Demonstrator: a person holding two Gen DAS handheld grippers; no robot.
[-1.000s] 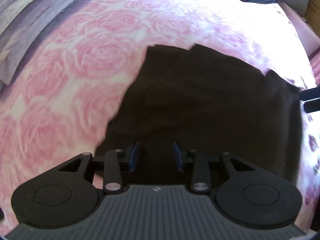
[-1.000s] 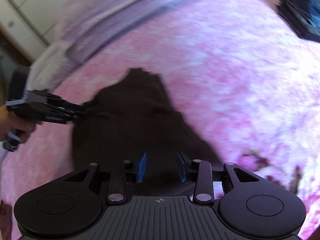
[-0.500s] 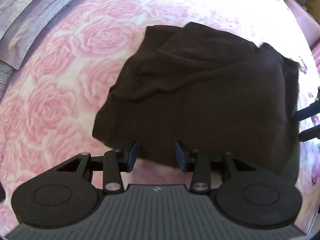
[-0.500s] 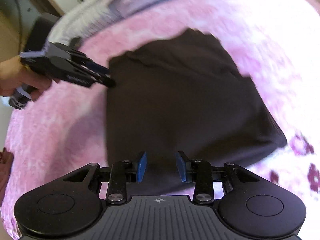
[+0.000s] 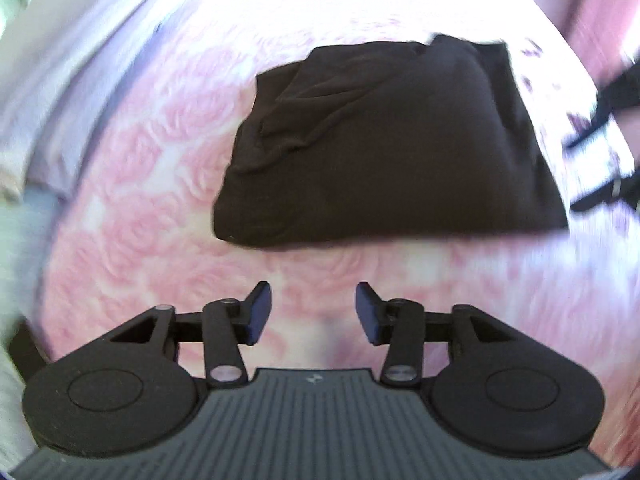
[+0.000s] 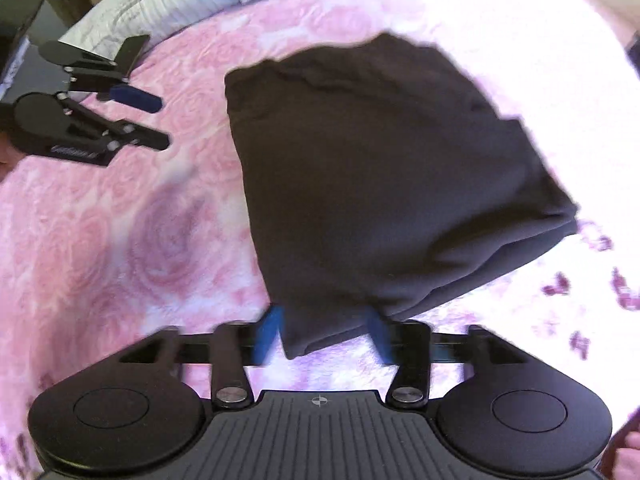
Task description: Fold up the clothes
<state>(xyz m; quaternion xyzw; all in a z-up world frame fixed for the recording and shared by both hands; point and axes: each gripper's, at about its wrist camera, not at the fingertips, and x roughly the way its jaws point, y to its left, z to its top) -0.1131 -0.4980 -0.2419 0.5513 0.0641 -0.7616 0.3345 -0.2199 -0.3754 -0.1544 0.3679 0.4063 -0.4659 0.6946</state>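
Left gripper (image 5: 308, 312): jaws opening, blue pads apart, nothing between them; only rose-print cover shows in the gap. It stands clear of the cloth, short of the near edge in its own view. Also visible from the right wrist view (image 6: 158, 122), off to the garment's left side, not touching it.

Right gripper (image 6: 324, 330): jaws opening, set fairly wide. The near corner of the garment lies between the blue pads (image 6: 269, 330); the pads appear to stand off the cloth rather than press it, though blur softens this.

Dark garment (image 5: 384, 148): brown-black, folded into a compact, roughly rectangular bundle lying flat on the bed. Layered edges show along one side; creases and a loose lapped flap show at the far-left part in the left wrist view. Second sighting (image 6: 384, 176) shows stacked fold edges at the right-hand corner.

Step in hand, as judged: release after a fold is laid down; both tools are letting go. The bundle looks near finished.

Next move, as judged: calls for clearing the right pads off the corner without dragging it, then either smoothing the creased flap or taking a fresh hold for one more fold.

Surface: bedspread (image 5: 152, 208), pink with a quilted rose pattern, soft, likely to give under pressure.

Room: pale grey-lilac bedding (image 6: 160, 4) bunched at the bed's far edge; strong light washes out the far side. Other surroundings too blurred to identify.
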